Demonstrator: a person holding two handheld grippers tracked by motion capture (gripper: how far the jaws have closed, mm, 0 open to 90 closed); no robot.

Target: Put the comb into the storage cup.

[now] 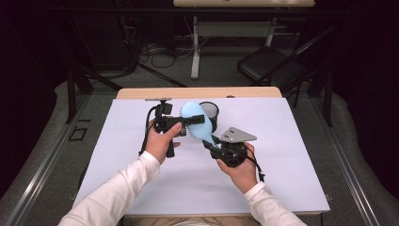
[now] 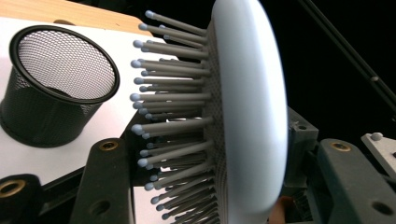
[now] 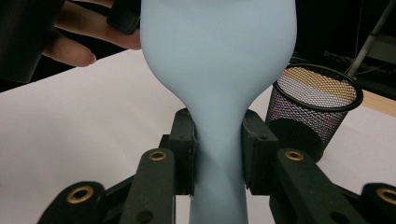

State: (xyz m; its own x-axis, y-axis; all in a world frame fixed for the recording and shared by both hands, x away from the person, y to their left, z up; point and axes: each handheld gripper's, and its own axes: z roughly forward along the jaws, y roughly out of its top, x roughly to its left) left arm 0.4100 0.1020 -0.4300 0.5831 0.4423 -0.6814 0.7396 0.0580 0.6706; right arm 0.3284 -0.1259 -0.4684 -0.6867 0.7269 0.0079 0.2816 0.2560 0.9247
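White sheeting covers the worktop (image 1: pixel 141 179), which stands in a dark room with a folding chair (image 1: pixel 268 66) and loose cables on the floor beyond it. Above the middle of the worktop, a pale blue plastic hairbrush with grey bristles (image 1: pixel 196 123) is held in the air between two grippers. The right gripper (image 1: pixel 212 143) has its jaws clamped on the narrow neck of the hairbrush, where the handle widens into the head; in the right gripper view the black pads press against both sides of the neck (image 3: pixel 218 140). The left gripper (image 1: pixel 189 123) comes at the head of the hairbrush from the left, one jaw on the bristle side and the other behind the smooth back (image 2: pixel 250 102). Its jaws are nearly closed around the head, though whether the pads press on it cannot be told. Just behind the hairbrush, near the far edge of the worktop, a black wire-mesh pen cup (image 1: pixel 210 114) stands upright, apart from both grippers.
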